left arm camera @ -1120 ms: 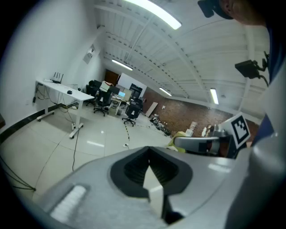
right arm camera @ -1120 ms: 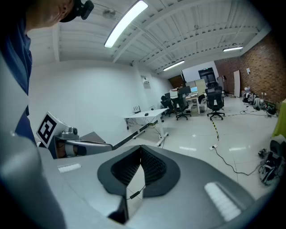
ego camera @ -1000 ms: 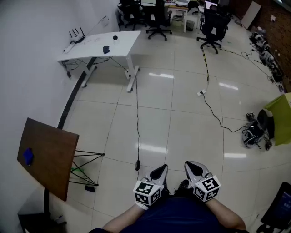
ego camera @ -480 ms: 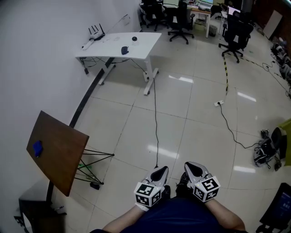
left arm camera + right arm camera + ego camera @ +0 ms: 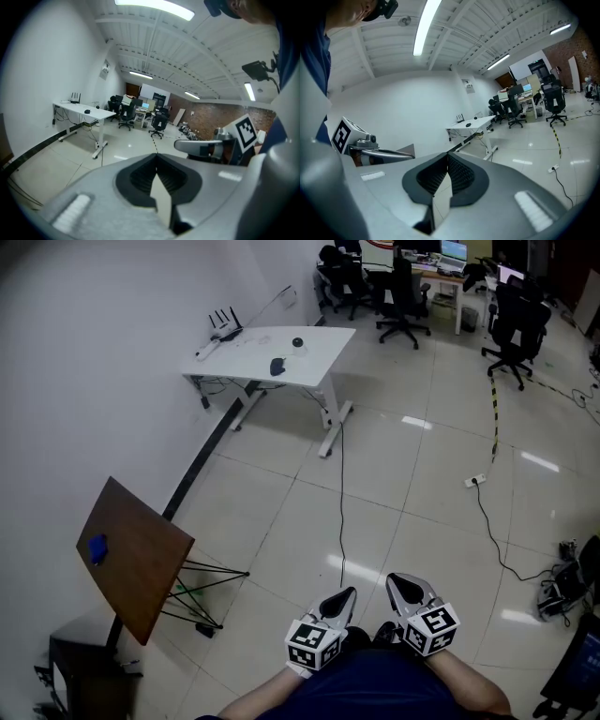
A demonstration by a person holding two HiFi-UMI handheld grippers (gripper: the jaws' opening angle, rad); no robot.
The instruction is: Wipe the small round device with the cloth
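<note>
A white table (image 5: 323, 343) stands far off by the left wall. On it lie a small round dark device (image 5: 298, 342), a dark lump (image 5: 277, 366) and a router with antennas (image 5: 223, 324). Close to my body, low in the head view, my left gripper (image 5: 341, 598) and right gripper (image 5: 404, 583) are held side by side, both shut and empty. In the left gripper view the jaws of the left gripper (image 5: 156, 155) meet, and the white table (image 5: 84, 108) shows at far left. The right gripper (image 5: 448, 154) is likewise shut, with the table (image 5: 471, 123) beyond it.
A tilted brown board (image 5: 131, 559) on thin legs stands at left with a small blue thing (image 5: 97, 547) on it. A black cable (image 5: 341, 502) runs along the tiled floor from the table. Office chairs (image 5: 403, 296) and desks fill the back; a power strip (image 5: 475, 481) lies at right.
The white table and the brown board have slid rightward and lower in the head view as I move along the floor. Both grippers stay shut and side by side before my body.
</note>
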